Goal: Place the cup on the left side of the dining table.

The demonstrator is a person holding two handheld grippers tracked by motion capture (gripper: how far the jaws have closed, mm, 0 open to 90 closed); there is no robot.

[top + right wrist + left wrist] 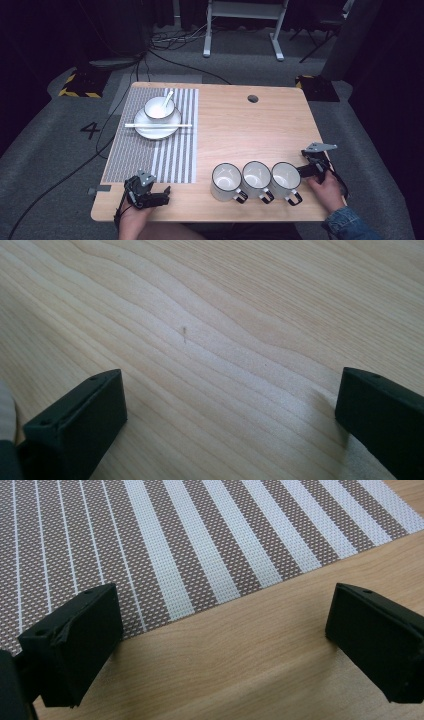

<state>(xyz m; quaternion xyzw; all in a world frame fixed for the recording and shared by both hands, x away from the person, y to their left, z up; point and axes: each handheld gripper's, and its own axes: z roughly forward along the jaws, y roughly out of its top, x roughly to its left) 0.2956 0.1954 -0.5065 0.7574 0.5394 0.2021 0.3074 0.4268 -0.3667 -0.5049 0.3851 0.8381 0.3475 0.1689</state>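
White enamel-look mugs [256, 178], three touching in a row at the near edge, right gripper [306, 169] just beside the rightmost, left gripper [159, 195] by the mat [150, 150], both wide open, empty; likely rigid, slick, chippable: grip rim or handle.

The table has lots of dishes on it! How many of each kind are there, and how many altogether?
Mugs: 3
Bowl: 1
Plate: 1
Spoon: 1
Chopsticks: 1 pair
Striped mat: 1
Total: 8 things, counting the chopsticks as one pair.
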